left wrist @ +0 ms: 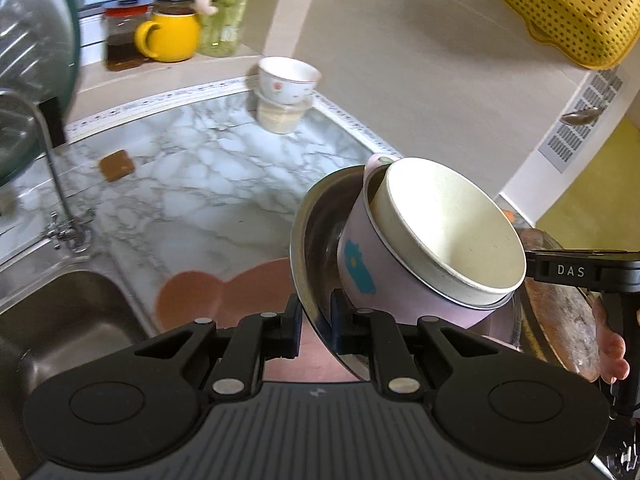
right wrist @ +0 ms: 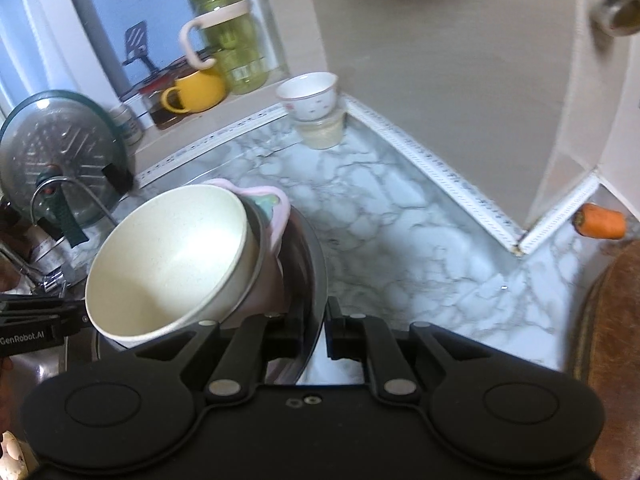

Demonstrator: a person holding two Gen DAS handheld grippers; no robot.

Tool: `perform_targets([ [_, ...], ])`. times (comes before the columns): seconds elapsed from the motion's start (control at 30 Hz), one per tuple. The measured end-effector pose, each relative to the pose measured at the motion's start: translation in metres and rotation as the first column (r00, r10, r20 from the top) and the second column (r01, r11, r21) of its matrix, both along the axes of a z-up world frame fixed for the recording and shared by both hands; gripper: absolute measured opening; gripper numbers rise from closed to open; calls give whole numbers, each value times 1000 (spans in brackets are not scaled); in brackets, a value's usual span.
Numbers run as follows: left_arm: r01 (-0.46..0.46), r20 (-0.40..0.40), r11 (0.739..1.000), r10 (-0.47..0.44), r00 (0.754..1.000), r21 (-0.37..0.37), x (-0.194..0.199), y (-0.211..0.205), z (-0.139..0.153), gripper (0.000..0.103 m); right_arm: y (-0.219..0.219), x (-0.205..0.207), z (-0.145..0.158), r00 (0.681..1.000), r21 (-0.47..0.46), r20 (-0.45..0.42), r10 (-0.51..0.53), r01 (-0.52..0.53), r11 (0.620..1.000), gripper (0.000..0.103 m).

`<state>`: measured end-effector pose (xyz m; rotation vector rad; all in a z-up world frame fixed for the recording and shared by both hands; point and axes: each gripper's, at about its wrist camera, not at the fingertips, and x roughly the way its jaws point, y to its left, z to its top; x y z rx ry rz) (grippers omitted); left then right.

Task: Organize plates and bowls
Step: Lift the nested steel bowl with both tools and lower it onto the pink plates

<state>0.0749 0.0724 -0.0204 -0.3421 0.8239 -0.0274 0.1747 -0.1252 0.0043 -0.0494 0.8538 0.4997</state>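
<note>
A steel bowl (left wrist: 316, 232) holds a pink bowl (left wrist: 360, 264) with a cream bowl (left wrist: 448, 224) nested in it, all tilted. My left gripper (left wrist: 316, 324) is shut on the steel bowl's rim. My right gripper (right wrist: 316, 328) is shut on the same steel bowl's (right wrist: 314, 264) opposite rim, with the cream bowl (right wrist: 168, 256) and pink bowl (right wrist: 276, 208) to its left. The stack is held above the marble counter (left wrist: 200, 184). A white floral bowl (left wrist: 288, 80) sits on a beige bowl (left wrist: 280, 116) in the far corner, also in the right wrist view (right wrist: 310, 94).
A steel sink (left wrist: 60, 320) and tap (left wrist: 56, 184) lie at left. A sponge (left wrist: 117, 165) and pink mats (left wrist: 192, 296) are on the counter. A yellow mug (left wrist: 172, 36), jars and a green bottle (right wrist: 236, 48) stand on the sill. A pot lid (right wrist: 60, 148), carrot (right wrist: 600, 220), wooden board (left wrist: 560, 312).
</note>
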Motion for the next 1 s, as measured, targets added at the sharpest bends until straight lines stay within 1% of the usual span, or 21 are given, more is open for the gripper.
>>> perform_targets([
  [0.23,-44,-43,999,44,998,1,-10,26,-21,13,32,-2,-16,999,-20,-21,40,-40,999,10],
  [0.47,-49,-64,998,51,997,33,-14,33,-39,13,49,-3,-39,996,-55,-66,55,-59,997,11],
  [0.7,-62,-81,998,65,995,32,-14,34,-54,13,53,-2,-55,995,-68,-75,68,-73,995,11],
  [0.87,-67,-82,997,70,994,43,-13,30,-58,13,52,1,-62,994,-63,-80,76,-81,995,11],
  [1.0,-74,-83,996,78,993,55,-11,29,-61,13,52,3,-66,994,-61,-67,82,-86,994,11],
])
